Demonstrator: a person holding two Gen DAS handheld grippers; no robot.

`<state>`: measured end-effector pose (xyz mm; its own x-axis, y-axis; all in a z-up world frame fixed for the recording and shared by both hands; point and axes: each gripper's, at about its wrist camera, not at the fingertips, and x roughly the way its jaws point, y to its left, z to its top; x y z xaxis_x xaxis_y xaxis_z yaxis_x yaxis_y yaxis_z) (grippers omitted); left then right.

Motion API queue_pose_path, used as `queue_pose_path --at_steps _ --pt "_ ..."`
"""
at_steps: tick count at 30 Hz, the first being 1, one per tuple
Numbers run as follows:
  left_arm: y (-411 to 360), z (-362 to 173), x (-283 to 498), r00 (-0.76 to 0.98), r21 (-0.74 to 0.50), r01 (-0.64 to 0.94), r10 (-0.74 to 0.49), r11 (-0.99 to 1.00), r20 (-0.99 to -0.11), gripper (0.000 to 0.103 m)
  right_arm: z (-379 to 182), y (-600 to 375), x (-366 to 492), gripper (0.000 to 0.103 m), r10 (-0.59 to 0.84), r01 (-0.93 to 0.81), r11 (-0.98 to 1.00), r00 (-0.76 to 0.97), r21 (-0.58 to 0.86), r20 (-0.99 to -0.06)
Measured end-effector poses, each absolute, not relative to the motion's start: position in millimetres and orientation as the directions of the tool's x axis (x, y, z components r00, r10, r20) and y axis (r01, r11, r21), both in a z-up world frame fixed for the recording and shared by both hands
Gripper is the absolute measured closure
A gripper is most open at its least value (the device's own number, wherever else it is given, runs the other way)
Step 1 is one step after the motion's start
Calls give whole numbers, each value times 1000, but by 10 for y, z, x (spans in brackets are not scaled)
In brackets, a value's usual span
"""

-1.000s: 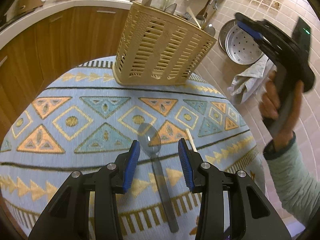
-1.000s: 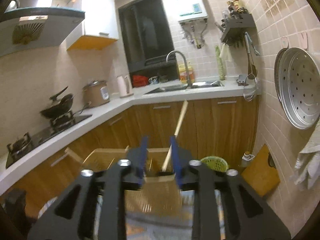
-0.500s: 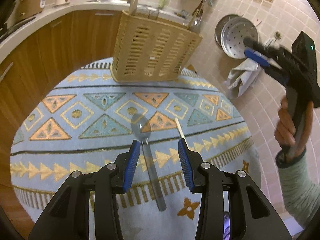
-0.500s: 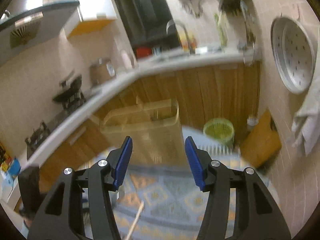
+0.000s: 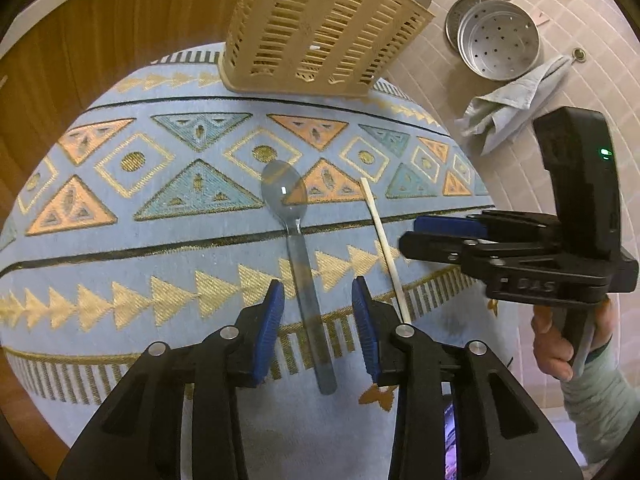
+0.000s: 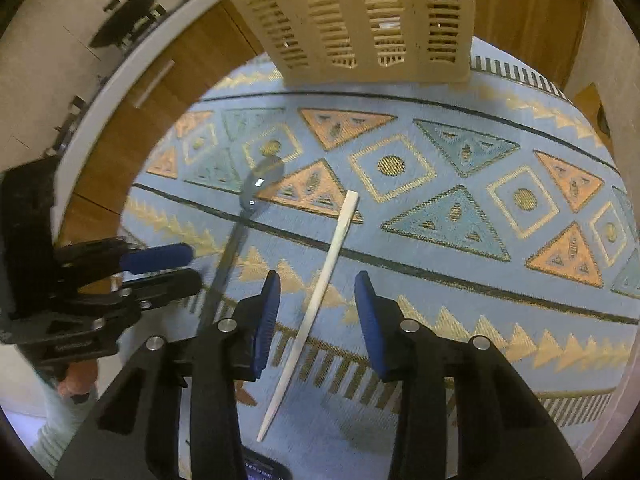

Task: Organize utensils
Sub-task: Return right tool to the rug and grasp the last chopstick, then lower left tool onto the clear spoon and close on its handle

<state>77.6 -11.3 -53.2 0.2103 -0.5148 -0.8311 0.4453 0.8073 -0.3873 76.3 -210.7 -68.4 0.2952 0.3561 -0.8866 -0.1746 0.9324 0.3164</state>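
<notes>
A clear grey plastic spoon (image 5: 298,240) lies on the patterned cloth, bowl pointing away. My left gripper (image 5: 319,322) is open and empty, its jaws straddling the spoon's handle from above. A pale chopstick (image 6: 316,304) lies just right of the spoon; it also shows in the left wrist view (image 5: 384,246). My right gripper (image 6: 316,316) is open and empty over the chopstick's middle. The beige slotted utensil basket (image 5: 320,28) stands at the far edge of the cloth, with utensils in it; it also shows in the right wrist view (image 6: 360,12).
The blue patterned cloth (image 5: 120,208) covers a small round table. Wooden cabinets (image 5: 100,32) stand behind and to the left. A tiled wall on the right carries a metal steamer tray (image 5: 496,40) and a hanging towel (image 5: 508,108). The two grippers are close side by side.
My right gripper has let go of the chopstick it held up near the basket, opened and swung down over the chopstick lying on the cloth. My left gripper has moved nearer the spoon handle.
</notes>
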Motion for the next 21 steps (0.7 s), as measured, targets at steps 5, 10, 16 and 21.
queue_pose_path --at_steps 5,10,16,21 --pt "-155 -507 823 205 -376 455 -505 807 -838 73 -792 -1904 847 75 309 -164 948 258 274 -915" --pt "-231 -534 841 213 -345 469 -482 813 -850 73 -829 -1757 851 90 222 -204 964 269 169 -937" --pt "-287 -585 897 207 -338 466 -473 818 -857 73 -822 -1848 833 98 225 -216 962 263 170 -938" --pt "-397 -634 949 204 -297 468 -429 833 -880 73 -792 -2025 804 99 212 -209 965 275 157 -938"
